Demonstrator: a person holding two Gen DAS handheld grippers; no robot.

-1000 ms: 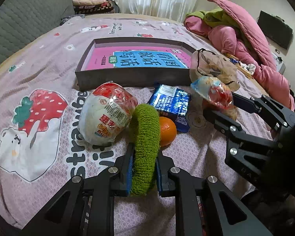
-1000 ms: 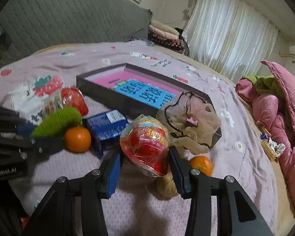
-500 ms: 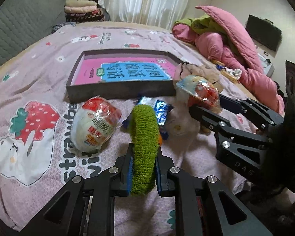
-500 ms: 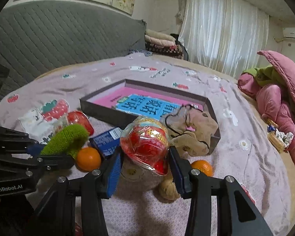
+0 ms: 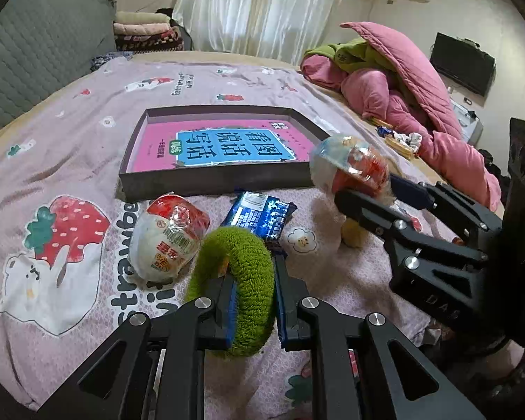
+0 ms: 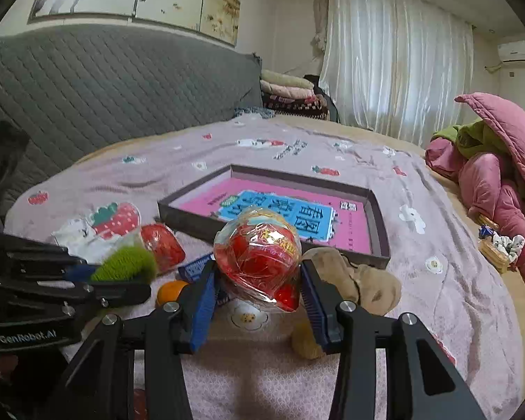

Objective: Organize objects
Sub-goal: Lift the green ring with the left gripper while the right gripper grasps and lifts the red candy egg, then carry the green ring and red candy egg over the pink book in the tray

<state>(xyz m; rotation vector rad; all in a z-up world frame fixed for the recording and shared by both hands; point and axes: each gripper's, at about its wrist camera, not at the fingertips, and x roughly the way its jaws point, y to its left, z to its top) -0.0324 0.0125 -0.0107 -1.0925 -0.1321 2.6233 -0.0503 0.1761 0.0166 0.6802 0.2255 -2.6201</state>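
My left gripper [image 5: 253, 273] is shut on a fuzzy green ring [image 5: 243, 280], held above the bedspread. My right gripper [image 6: 257, 276] is shut on a round red snack wrapped in clear plastic [image 6: 259, 248], also lifted; in the left wrist view that gripper [image 5: 364, 189] sits at the right with the red snack [image 5: 350, 164]. A shallow dark box [image 5: 213, 178] with a pink and blue book inside lies ahead. On the bed remain a white and red wrapped snack [image 5: 168, 234], a blue packet [image 5: 259, 217] and an orange [image 6: 169, 290].
A beige cloth bag [image 6: 360, 280] and a small tan object [image 6: 306, 343] lie beside the box. A pink quilt [image 5: 413, 105] is heaped at the right. A grey padded headboard [image 6: 105, 105] and folded blankets [image 6: 290, 94] stand behind the bed.
Both grippers have risen with their loads, so the bed items sit lower and farther off. The orange by the green ring is now hidden behind it in the left wrist view.
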